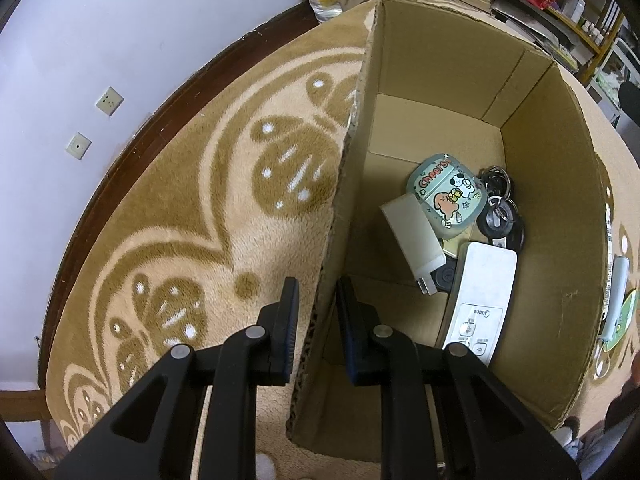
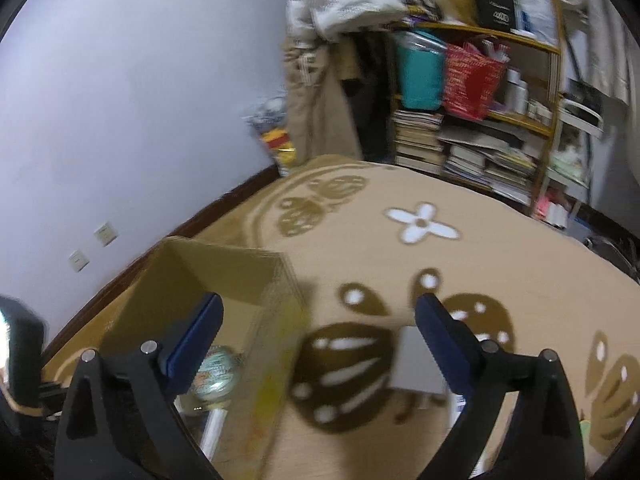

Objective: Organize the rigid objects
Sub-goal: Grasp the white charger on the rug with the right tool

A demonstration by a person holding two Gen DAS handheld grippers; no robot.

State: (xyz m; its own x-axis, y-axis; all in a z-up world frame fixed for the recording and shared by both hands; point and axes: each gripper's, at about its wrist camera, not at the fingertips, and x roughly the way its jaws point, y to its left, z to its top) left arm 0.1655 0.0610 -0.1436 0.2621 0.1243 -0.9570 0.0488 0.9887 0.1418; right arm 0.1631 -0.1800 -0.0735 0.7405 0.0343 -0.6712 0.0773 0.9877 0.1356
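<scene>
Your left claw (image 1: 318, 300) pinched the near wall of the cardboard box (image 1: 452, 92) on the blanket (image 1: 180, 216), the white remote (image 1: 480, 292) lay inside, and your right claw (image 2: 320, 314) gaped wide, empty.

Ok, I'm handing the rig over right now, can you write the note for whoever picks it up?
Left gripper: shut on the left wall of the cardboard box, steadying it on the patterned carpet.
Right gripper: open, nothing between the fingers, above the carpet beside the box.
Done: already in the box are the white remote, the cartoon earbud case, the keys and a white charger.
Left: a grey flat object lies on the carpet just past the right fingers, and a few pale items lie outside the box's right wall; too blurred to name.
</scene>
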